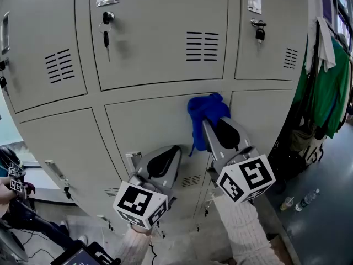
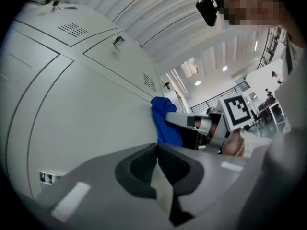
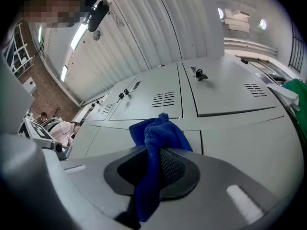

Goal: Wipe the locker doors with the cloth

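Observation:
A bank of grey lockers fills the head view. My right gripper (image 1: 208, 120) is shut on a blue cloth (image 1: 205, 112), which is pressed against the upper part of a middle locker door (image 1: 154, 128). In the right gripper view the cloth (image 3: 156, 143) bunches out past the jaws and a strip of it hangs down between them. My left gripper (image 1: 177, 148) is shut with nothing in it and points at the same door, lower and to the left of the cloth. The left gripper view shows the cloth (image 2: 165, 121) and the right gripper beyond my shut jaws.
Keys hang in the locks (image 1: 106, 24) (image 1: 259, 32) of the upper doors. Green and white clothes (image 1: 328, 84) hang to the right of the lockers. Bottles (image 1: 306, 200) stand on the floor at the lower right. A person's hand (image 1: 11, 186) with other grippers shows at the far left.

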A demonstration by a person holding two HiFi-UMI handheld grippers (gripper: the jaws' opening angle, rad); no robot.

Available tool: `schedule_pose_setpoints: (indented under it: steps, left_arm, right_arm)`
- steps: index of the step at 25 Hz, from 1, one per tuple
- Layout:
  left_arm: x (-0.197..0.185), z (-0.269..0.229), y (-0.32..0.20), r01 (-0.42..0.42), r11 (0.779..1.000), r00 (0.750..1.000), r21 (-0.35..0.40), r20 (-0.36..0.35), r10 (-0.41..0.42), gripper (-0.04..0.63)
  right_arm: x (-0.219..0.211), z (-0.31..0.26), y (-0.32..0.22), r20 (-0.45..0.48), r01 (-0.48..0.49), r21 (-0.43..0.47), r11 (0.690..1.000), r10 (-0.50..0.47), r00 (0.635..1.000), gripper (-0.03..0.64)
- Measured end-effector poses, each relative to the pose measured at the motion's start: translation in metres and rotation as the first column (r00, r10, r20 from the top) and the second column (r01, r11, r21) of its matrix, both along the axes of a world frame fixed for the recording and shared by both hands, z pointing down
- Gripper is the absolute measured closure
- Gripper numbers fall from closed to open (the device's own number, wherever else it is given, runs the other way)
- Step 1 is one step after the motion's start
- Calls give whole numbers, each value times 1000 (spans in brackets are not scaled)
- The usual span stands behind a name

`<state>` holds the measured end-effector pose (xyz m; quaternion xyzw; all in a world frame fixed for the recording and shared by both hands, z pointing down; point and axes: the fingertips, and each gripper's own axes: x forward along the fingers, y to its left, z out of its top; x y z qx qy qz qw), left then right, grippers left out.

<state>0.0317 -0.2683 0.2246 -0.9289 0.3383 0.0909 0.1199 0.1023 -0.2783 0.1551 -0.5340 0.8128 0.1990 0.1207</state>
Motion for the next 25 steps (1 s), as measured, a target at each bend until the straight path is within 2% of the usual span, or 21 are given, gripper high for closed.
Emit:
schedule_pose_setpoints:
  steps: [4,13,19,25]
  left_arm:
    - [0,-2,-5,5,1000,1000,3,-7,-5,589]
    - [-2,17,-10,23,998,1000,-51,-15,-24,589]
    - [-1,44,-7,26,993,1000,-115,5,-25,589]
    - [-1,84,-7,40,979,999,-201,39,-33,589]
  right_arm:
    - [-1,-3,-5,4,13,13,1000,-13,1000,558]
    - [-2,15,-6,9,18,-12,1000,-18,1000,558]
    - [-5,53,-8,9,24,-82,996,-23,1000,558]
    - [-7,105,-10,-5,36,-178,983,-37,999,558]
